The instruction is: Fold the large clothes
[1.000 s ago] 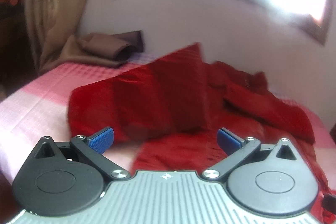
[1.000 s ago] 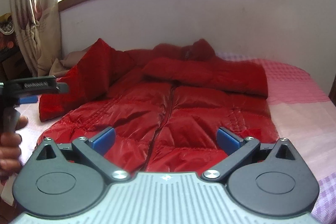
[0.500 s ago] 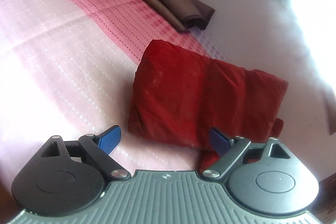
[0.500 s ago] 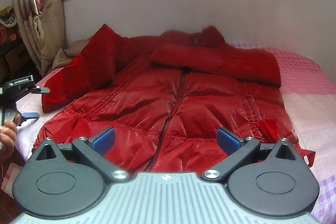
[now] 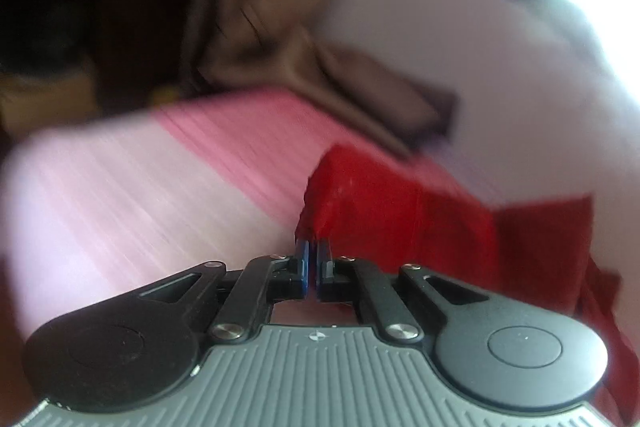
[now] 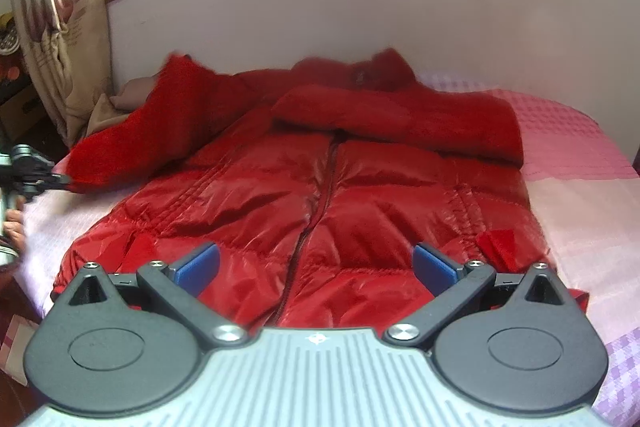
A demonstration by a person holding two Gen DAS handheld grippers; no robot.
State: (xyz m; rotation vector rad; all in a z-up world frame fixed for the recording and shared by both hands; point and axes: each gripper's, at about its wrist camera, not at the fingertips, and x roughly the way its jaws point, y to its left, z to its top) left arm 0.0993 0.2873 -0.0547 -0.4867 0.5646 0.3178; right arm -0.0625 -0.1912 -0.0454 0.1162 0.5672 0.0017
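1. The left gripper (image 5: 313, 259) is level at the bed's left side, its pads pinched together on the cuff of the red puffer jacket's sleeve (image 5: 384, 203).
2. The right gripper (image 6: 316, 265) hovers with jaws spread wide over the jacket's (image 6: 328, 187) hem; bare pink bedsheet (image 6: 580, 195) lies alongside.
3. Only the right view shows the jacket's zipper (image 6: 320, 203).

Your left gripper (image 5: 313, 255) has its blue pads nearly together, pinching the cuff of the red sleeve (image 5: 396, 211). Your right gripper (image 6: 316, 265) hovers with its fingers spread wide apart, nothing between them. Left view is motion-blurred.
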